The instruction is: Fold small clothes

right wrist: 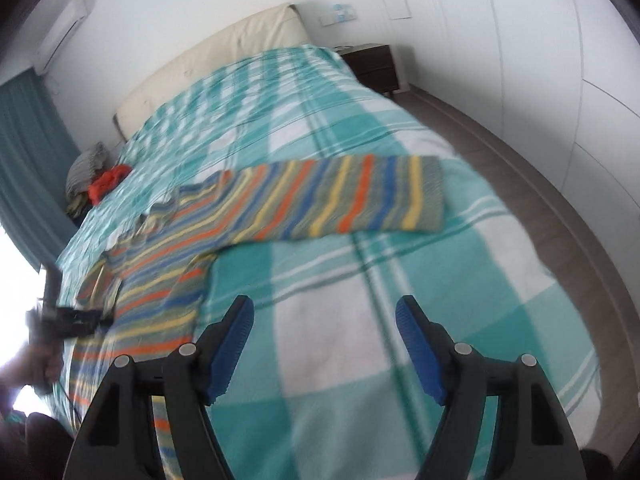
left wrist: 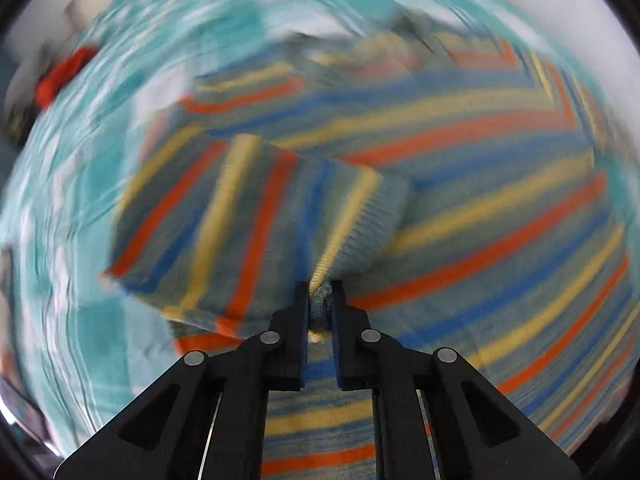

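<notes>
On the bed's teal checked blanket (right wrist: 340, 344), my left gripper (left wrist: 320, 300) pinches the cuff of the striped sweater (right wrist: 280, 200), sleeve lifted over its body. My right gripper (right wrist: 324, 340) gapes wide, empty, above bare blanket.

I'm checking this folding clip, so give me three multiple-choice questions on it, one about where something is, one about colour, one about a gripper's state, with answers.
1. Where does the striped sweater lie?
A. on the checked bedspread
B. on the floor
C. on the nightstand

2. What colour are the pads of the right gripper?
A. red
B. blue
C. white

3. How is the left gripper set?
A. wide open over bare bedspread
B. shut on the sweater's ribbed cuff
C. shut on a red cloth

Answers: 1 A, the sweater is spread across the teal and white checks. 2 B, both pads show blue. 3 B, knit fabric is pinched between its near-closed fingers.
</notes>
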A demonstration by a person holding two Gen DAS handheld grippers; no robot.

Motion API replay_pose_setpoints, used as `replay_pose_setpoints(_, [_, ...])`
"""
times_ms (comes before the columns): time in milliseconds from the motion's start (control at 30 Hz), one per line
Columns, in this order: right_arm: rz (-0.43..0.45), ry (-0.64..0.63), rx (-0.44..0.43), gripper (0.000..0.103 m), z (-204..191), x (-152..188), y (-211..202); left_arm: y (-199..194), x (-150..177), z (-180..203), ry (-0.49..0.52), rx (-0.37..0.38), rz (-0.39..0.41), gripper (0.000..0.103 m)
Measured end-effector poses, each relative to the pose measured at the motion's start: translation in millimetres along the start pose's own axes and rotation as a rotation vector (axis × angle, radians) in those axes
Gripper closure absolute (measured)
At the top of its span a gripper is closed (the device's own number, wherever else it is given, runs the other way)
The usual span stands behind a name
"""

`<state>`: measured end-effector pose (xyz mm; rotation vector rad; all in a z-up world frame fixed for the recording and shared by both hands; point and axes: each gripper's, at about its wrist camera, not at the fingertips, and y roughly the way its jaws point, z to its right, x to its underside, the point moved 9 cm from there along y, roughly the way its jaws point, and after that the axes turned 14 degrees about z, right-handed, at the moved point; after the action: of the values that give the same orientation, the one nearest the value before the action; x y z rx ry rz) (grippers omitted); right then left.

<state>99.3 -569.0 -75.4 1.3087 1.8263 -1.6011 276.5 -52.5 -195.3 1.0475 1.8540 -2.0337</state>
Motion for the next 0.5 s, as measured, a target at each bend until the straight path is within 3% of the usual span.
replay_pose_setpoints(67, [-0.008, -0.041, -0.02, 0.03, -13, 8, -2, -28, -20, -47, -0.169, -0.044, 0.097, 0.095])
replay_pose_setpoints(133, [-0.009, -0.076, -0.043, 0.03, -23, 11, -3, -57, -28, -121, -0.389, -0.128, 0.167, 0.095])
replay_pose_setpoints(233, [-0.025, -0.105, -0.066, 0.03, -33, 20, 3, -73, -1, -221, -0.66, -0.296, 0.154, 0.095])
replay_pose_setpoints(300, [-0.057, -0.095, -0.071, 0.03, -35, 29, 11, -68, 35, -271, -0.78, -0.387, 0.084, 0.095])
replay_pose_setpoints(400, [-0.094, -0.07, -0.075, 0.03, -36, 39, 20, -54, 69, -295, -0.821, -0.44, 0.005, 0.095])
replay_pose_setpoints(500, [-0.11, -0.082, -0.064, 0.03, -37, 45, 22, -44, 85, -291, -0.804, -0.439, -0.016, 0.096])
